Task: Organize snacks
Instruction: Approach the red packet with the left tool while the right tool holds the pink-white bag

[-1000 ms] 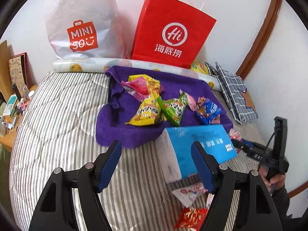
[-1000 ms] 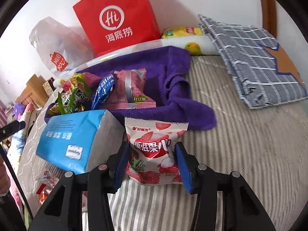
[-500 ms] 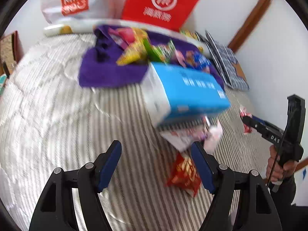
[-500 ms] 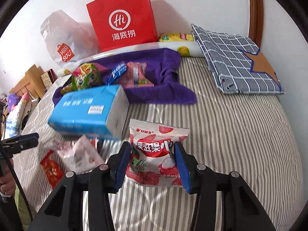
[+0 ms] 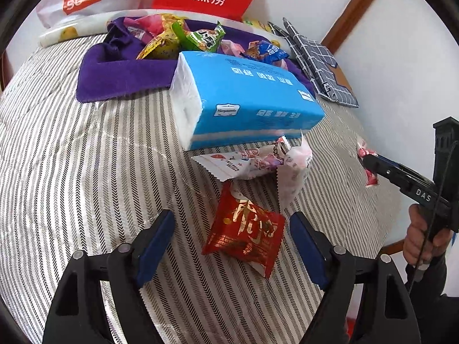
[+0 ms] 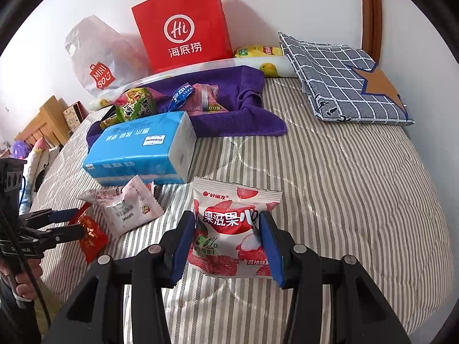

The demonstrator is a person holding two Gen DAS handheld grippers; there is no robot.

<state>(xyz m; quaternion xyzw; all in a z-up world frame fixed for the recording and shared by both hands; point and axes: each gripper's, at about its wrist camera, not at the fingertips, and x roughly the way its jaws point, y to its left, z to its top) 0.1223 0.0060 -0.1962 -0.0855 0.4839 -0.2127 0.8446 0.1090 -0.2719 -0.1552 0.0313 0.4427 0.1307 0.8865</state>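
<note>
My right gripper (image 6: 228, 233) is shut on a red-and-white lychee snack packet (image 6: 229, 229) and holds it above the striped bed; it also shows in the left wrist view (image 5: 365, 166). My left gripper (image 5: 232, 236) is open around a red foil snack (image 5: 246, 232) that lies on the bed. Two white-and-pink packets (image 5: 258, 163) lie beside a blue tissue pack (image 5: 243, 97). Behind it a purple towel (image 5: 120, 77) holds several snacks: yellow, green (image 5: 203, 38), pink and blue (image 5: 266, 51).
A red paper bag (image 6: 183, 25) and a white Miniso plastic bag (image 6: 97, 54) stand against the wall behind the towel. A folded grey checked cloth (image 6: 350, 86) lies at the right. Wooden furniture (image 6: 43, 120) stands left of the bed.
My left gripper has drawn back and dropped from near the towel to the red foil snack, still open. My right gripper has pulled back from the towel's edge with the lychee packet.
</note>
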